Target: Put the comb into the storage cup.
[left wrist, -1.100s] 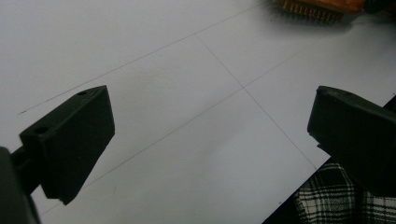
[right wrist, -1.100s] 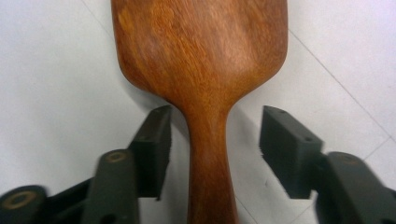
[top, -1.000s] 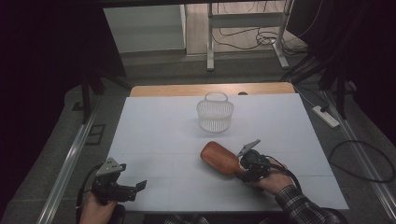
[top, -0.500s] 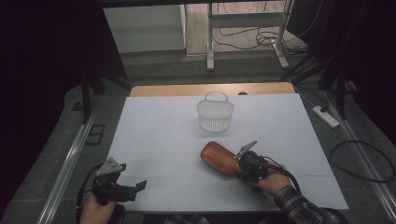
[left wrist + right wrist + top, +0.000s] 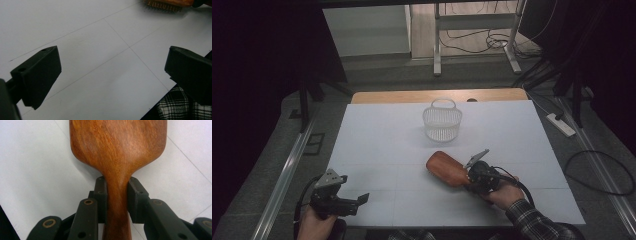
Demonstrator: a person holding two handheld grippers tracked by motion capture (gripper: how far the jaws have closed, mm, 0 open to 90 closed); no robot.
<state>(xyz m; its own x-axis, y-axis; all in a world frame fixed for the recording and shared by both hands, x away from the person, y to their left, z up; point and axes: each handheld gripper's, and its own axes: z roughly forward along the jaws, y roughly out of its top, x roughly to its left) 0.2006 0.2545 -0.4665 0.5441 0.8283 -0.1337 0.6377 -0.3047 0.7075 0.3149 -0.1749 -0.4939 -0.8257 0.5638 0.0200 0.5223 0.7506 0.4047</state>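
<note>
In the high view a wooden brush (image 5: 448, 169) lies on the white surface (image 5: 377, 145), near its front edge and right of the middle, with its broad head pointing up and left toward a white basket (image 5: 442, 122) that stands upright farther back, well apart from it. The right gripper (image 5: 473, 175) sits at the brush's handle end, held by a hand in a plaid sleeve (image 5: 532, 225), and its fingers have just been closing on the handle. The left gripper (image 5: 357, 202) rests at the front left corner of the surface, well apart from the brush, with its fingers spread. In the left gripper view the two black fingers (image 5: 37, 75) stand wide apart over the bare surface with nothing between them; the bristled edge of the brush (image 5: 166, 4) shows at the top, far off, and a patch of plaid cloth (image 5: 175, 105) lies at the lower right. In the right gripper view the fingers (image 5: 101, 195) pinch the narrow neck of the brush (image 5: 117, 152) from both sides, pads touching the wood, while the wide back of the head faces up and lies over the surface
</note>
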